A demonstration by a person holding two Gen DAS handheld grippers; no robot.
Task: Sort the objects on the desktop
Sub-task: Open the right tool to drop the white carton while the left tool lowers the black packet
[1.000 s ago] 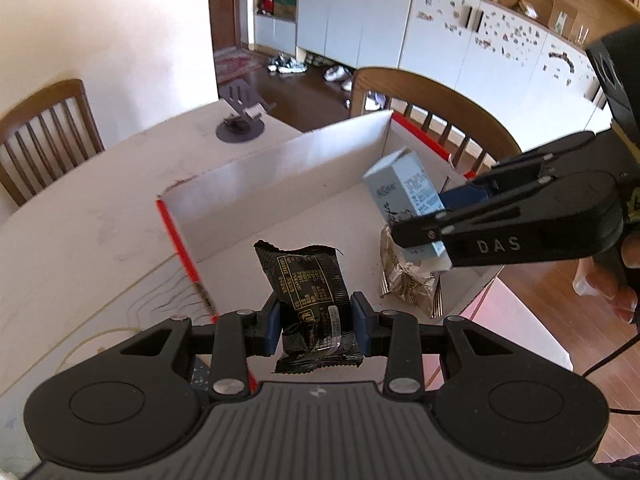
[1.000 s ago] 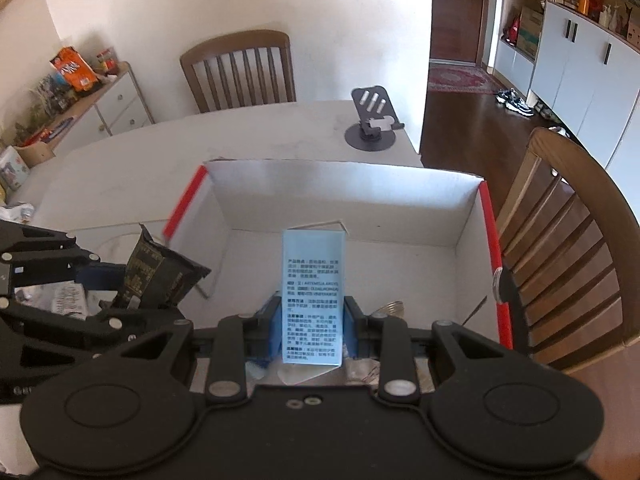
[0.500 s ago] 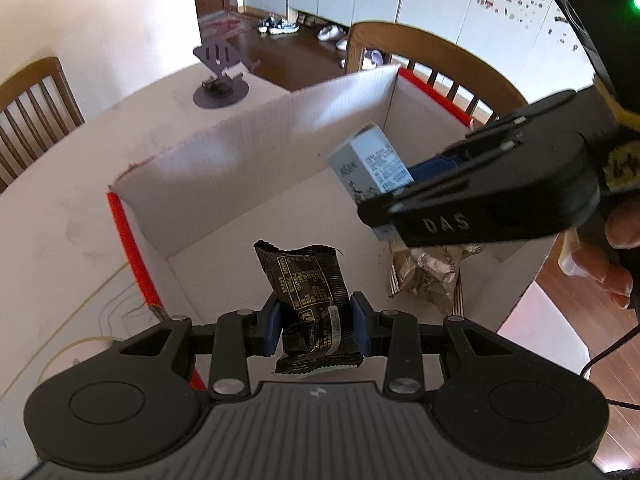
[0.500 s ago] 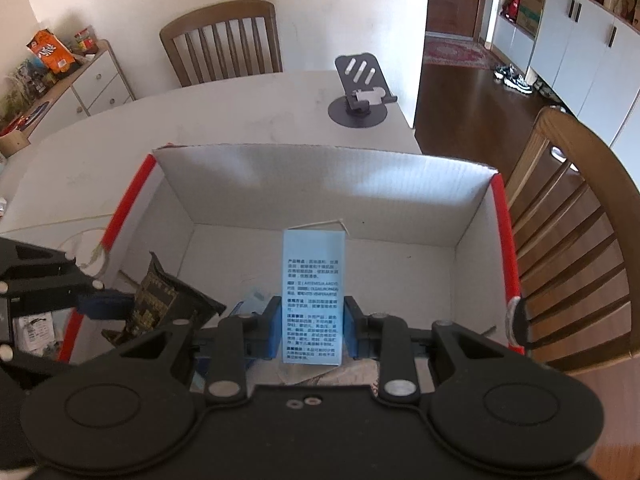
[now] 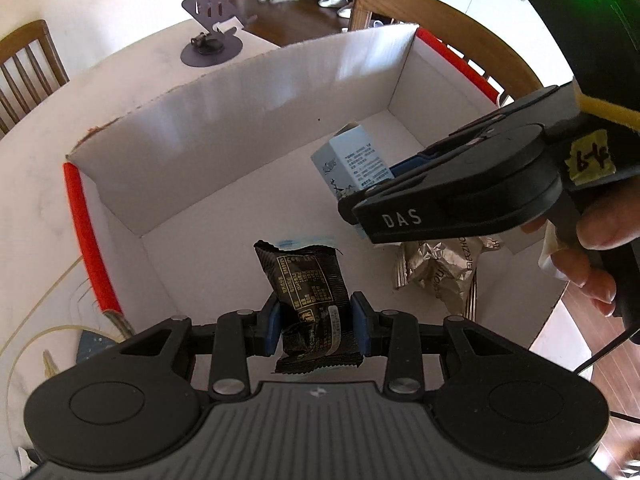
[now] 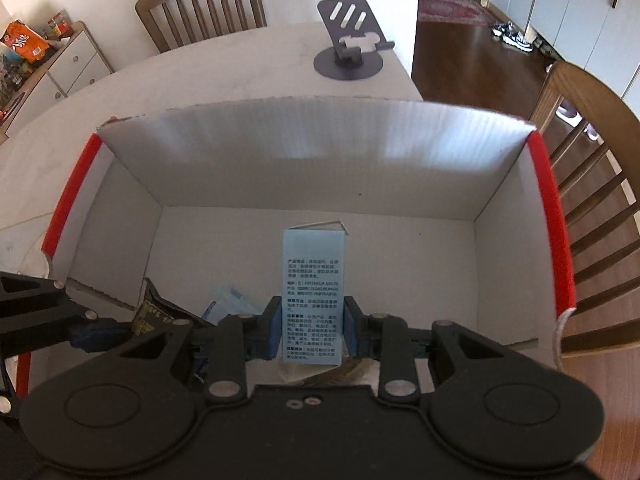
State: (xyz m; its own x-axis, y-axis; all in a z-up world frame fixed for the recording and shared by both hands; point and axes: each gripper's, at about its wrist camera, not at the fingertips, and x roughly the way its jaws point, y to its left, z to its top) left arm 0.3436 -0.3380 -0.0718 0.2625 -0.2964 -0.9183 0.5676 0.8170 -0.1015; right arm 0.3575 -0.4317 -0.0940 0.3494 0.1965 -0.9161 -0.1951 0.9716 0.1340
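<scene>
Left hand-held gripper (image 5: 316, 330): clamped on a black snack packet (image 5: 306, 280), blue pads pressing its two sides; the packet stands upright above the near left part of the box interior.
Right hand-held gripper (image 6: 308, 330): clamped on a pale blue carton (image 6: 313, 292) printed with small text, held upright between blue pads over the box floor. In the left wrist view this gripper enters from the right, marked "DAS", with a person's fingers wrapped on its handle.
Cardboard box (image 6: 312, 160): open-topped, white inside, red tape along its left and right rims; it sits on the worktop (image 5: 36, 184), and both grippers hang over it.
Silver foil wrapper (image 5: 440, 268): crumpled, lying on the box floor near the right front, below the right gripper.
Light blue item (image 6: 228, 300): lying on the box floor between the two grippers; too hidden to name.
Phone stand (image 6: 352, 48): dark grey with a round base, on the worktop beyond the far wall of the box.
Wooden chairs: one (image 6: 200, 4) at the far side of the worktop, another (image 6: 592, 184) just right of the box.
</scene>
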